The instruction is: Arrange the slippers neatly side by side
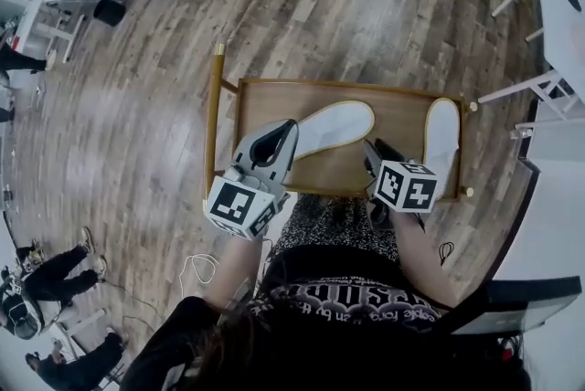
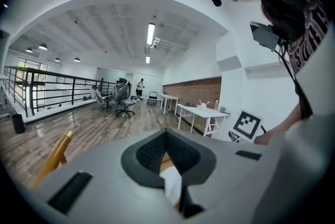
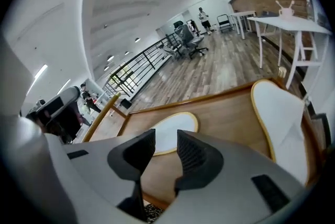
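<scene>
On the wooden bench point(image 1: 402, 120) lie two white slippers, well apart. The left hand-held gripper point(image 2: 167, 147) is closed tight on the near end of the slanted slipper point(image 1: 336, 124), likely so it can turn it straight and slide it over. The other slipper point(image 1: 442, 138) lies straight by the right rim. The right hand-held gripper point(image 3: 165, 147) is wide open and holds nothing. It hangs above the bare wood between the two slippers, out of the way.

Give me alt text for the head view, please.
Seen from above, two white slippers lie apart on a wooden tray: the centre slipper angled, the right slipper along the right edge. The left tongs grip the centre slipper's near end; the right tongs hover open and empty between the two.
</scene>
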`<state>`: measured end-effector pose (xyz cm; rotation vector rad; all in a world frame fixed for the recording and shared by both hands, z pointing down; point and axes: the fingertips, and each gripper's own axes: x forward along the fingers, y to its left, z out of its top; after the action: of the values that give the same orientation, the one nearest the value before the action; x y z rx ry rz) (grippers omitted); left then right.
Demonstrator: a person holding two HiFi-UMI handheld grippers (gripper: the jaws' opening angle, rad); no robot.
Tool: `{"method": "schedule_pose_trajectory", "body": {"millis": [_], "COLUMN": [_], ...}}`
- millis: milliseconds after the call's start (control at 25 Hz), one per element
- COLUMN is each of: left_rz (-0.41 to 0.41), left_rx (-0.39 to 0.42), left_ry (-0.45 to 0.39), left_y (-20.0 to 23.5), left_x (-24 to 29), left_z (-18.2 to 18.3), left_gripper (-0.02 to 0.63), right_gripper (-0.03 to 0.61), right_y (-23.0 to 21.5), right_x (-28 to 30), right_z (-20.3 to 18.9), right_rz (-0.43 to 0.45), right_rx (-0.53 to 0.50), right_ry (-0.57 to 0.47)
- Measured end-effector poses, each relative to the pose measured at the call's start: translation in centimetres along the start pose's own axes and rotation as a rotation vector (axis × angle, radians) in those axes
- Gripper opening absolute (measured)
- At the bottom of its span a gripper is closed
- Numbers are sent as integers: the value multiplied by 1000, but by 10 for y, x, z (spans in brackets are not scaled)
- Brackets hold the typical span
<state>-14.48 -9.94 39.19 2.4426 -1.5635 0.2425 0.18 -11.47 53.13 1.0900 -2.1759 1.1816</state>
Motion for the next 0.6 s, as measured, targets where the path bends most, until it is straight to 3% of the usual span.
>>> {"method": "schedule_pose_trajectory", "body": {"millis": [200,320,600], "left_rz": [-168,-268,-392], "left_rx": [38,41,22], "left_ry": [-1,2,23], "left_y": [19,23,20], "left_x": [10,10,-5], "left_z": [7,8,-1], "left_gripper": [2,2,2], "right_gripper": [115,114,114], "right_y": [21,21,10], "right_x": [43,59,83], "right_z": [-16,-25,-40], "right_rz": [-135,-214,-324], "right_rx": [199,398,689], "right_ry": [3,-20,-24]}}
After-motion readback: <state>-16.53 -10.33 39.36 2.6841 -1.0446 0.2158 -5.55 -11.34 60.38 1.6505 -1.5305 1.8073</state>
